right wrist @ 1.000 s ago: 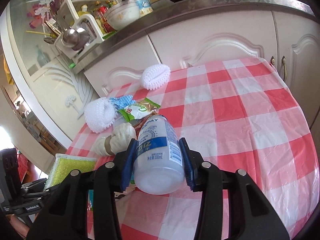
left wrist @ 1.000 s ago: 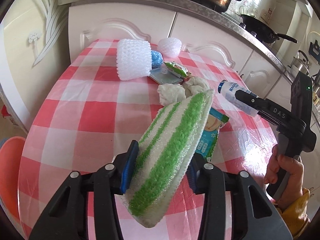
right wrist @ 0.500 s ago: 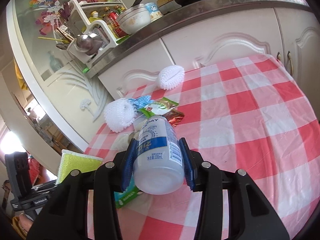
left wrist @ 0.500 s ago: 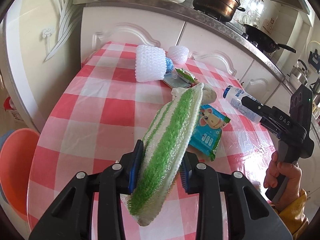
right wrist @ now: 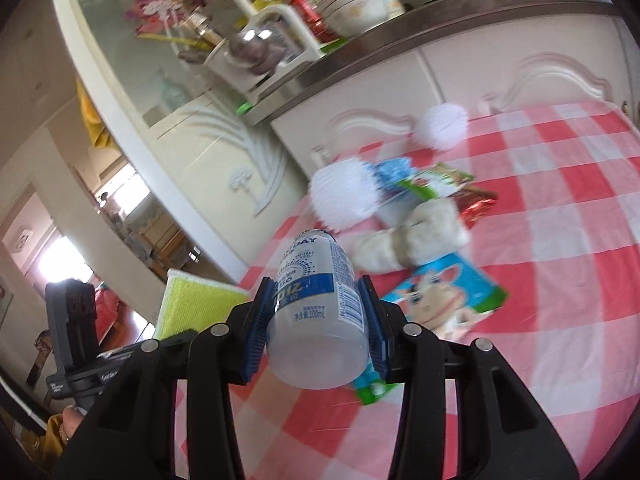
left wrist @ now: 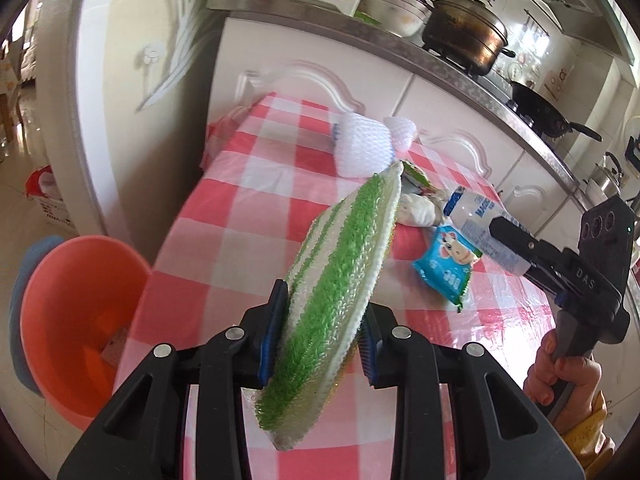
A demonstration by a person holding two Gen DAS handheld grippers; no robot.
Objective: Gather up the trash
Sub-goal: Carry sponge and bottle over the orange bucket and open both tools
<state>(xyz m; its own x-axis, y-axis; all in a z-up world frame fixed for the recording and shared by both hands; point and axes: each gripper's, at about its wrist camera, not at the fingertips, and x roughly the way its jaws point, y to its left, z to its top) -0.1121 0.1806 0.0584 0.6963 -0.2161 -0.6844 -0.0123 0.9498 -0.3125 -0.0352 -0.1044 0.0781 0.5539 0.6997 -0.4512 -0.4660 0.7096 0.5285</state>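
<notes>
My left gripper [left wrist: 322, 330] is shut on a green-and-white striped sponge cloth [left wrist: 340, 276], held above the table's left edge; it also shows in the right wrist view [right wrist: 196, 304]. My right gripper [right wrist: 318, 320] is shut on a small white plastic bottle [right wrist: 316, 312] with a blue label, held over the table; the bottle shows in the left wrist view [left wrist: 480, 228]. An orange bin [left wrist: 76, 320] stands on the floor left of the table. On the red-checked table [left wrist: 248, 248] lie a blue snack packet [left wrist: 446, 268], crumpled tissue [right wrist: 416, 236], wrappers [right wrist: 444, 180] and white foam nets [left wrist: 362, 152].
White kitchen cabinets [left wrist: 320, 76] run behind the table, with a pot [left wrist: 464, 40] and a wok [left wrist: 548, 112] on the counter. A dish rack [right wrist: 256, 40] sits on the counter's left end. A white wall panel [left wrist: 132, 80] stands left of the table.
My left gripper has pulled back and swung left with the sponge cloth, bringing the orange bin into view. My right gripper has moved left with the bottle, toward the table's left side.
</notes>
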